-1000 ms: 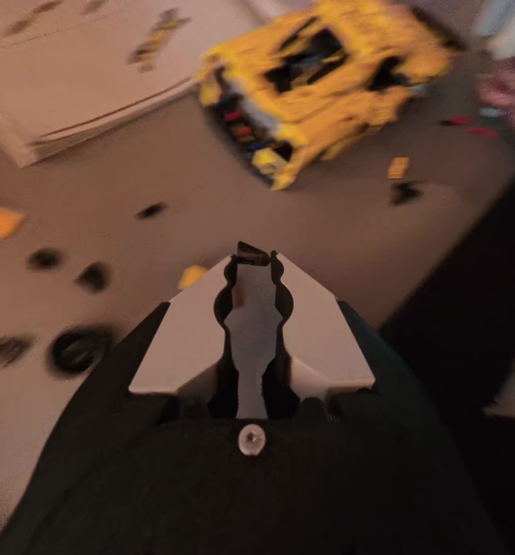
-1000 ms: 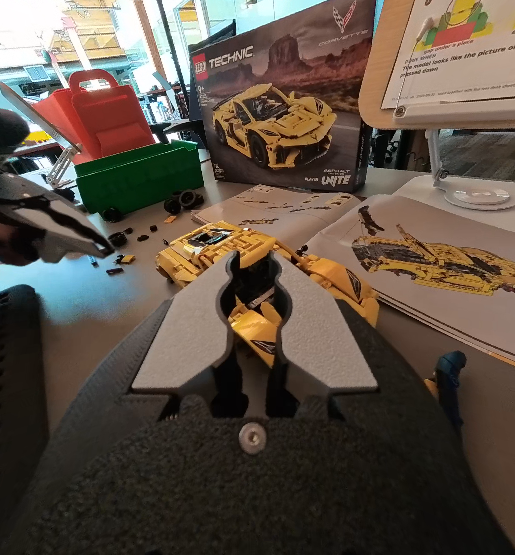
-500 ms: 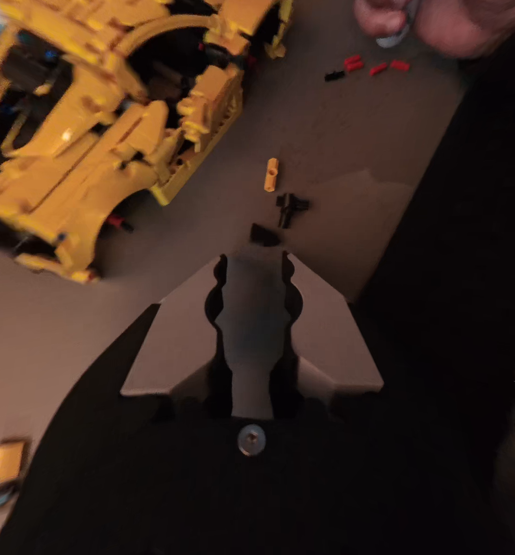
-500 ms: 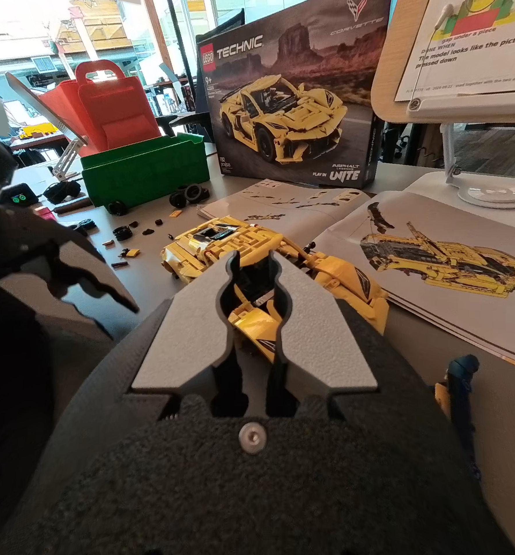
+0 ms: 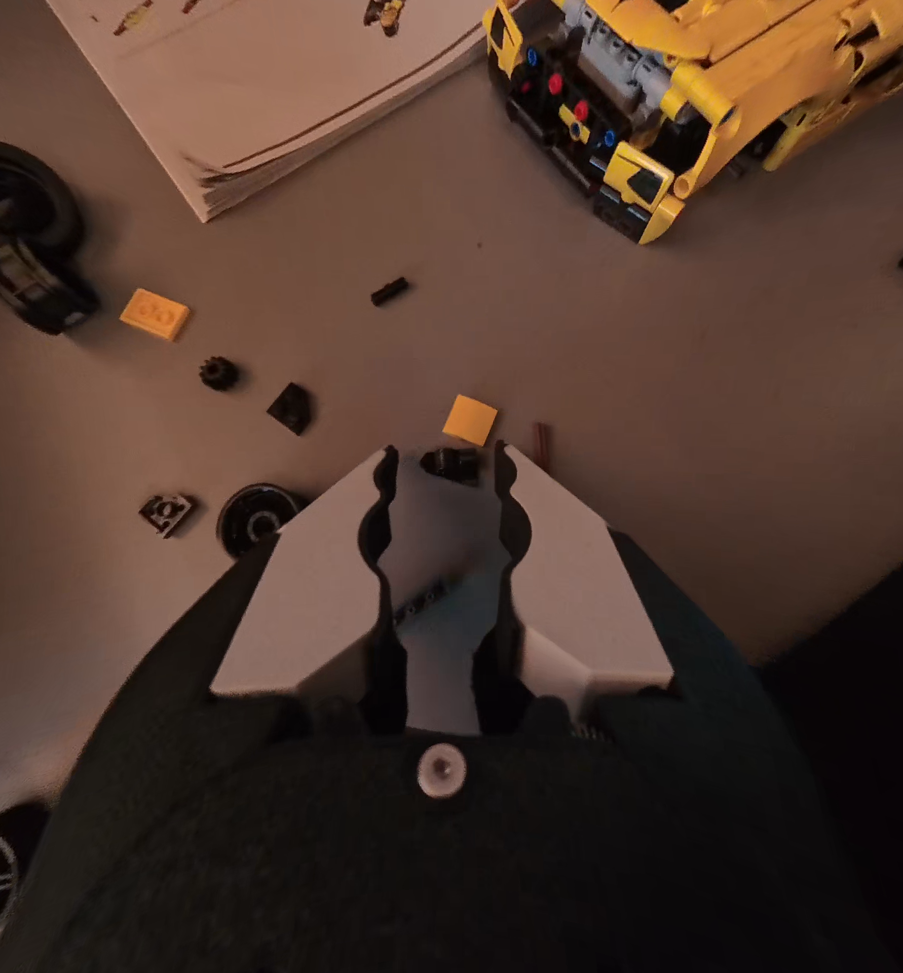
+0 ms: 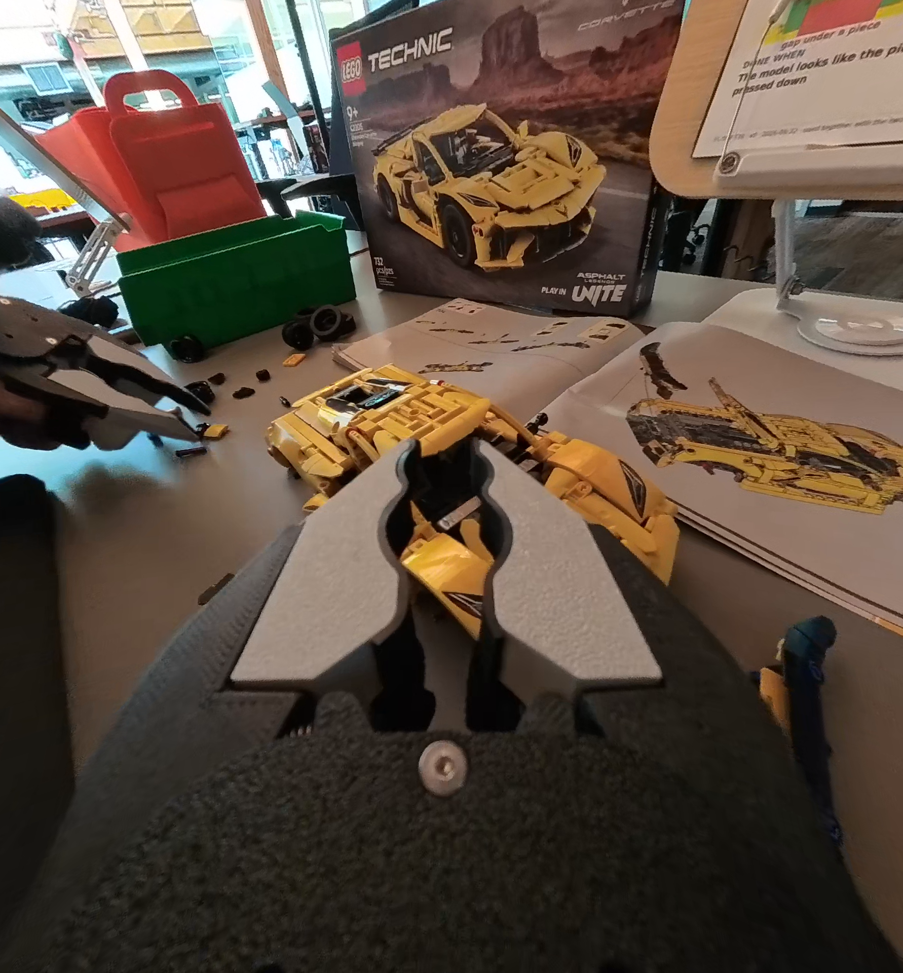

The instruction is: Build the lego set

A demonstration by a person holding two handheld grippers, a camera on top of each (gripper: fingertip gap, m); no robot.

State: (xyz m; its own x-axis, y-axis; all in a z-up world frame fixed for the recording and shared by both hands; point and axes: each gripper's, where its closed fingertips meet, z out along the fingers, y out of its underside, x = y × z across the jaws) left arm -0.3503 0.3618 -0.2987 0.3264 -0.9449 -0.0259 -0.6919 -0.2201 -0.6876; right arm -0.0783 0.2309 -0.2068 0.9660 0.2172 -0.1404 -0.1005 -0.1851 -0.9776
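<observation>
The half-built yellow car lies on the grey desk right ahead of my right tool, whose fingers stand a little apart around the car's dark middle; I cannot tell whether they grip it or only frame it. In the left wrist view the car's rear end, with red and blue pins, sits at about 1 o'clock, well apart from my left tool. That tool hangs low over the desk with its jaws spread wide and nothing between the pads; a small black piece lies on the desk just between the fingertips, and a flat yellow tile lies just beyond it at 12 o'clock. A thin dark pin lies just beside the right fingertip. Out toward 10 o'clock are a black wedge piece, a small black gear and a yellow two-stud plate; a black round hub and a black square plate sit at 9 o'clock. The open instruction booklet lies at 11 o'clock. In the right wrist view, a green bin with a red lid stands at 10 o'clock, black tyres beside it, and the set's box stands upright at 12 o'clock.
</observation>
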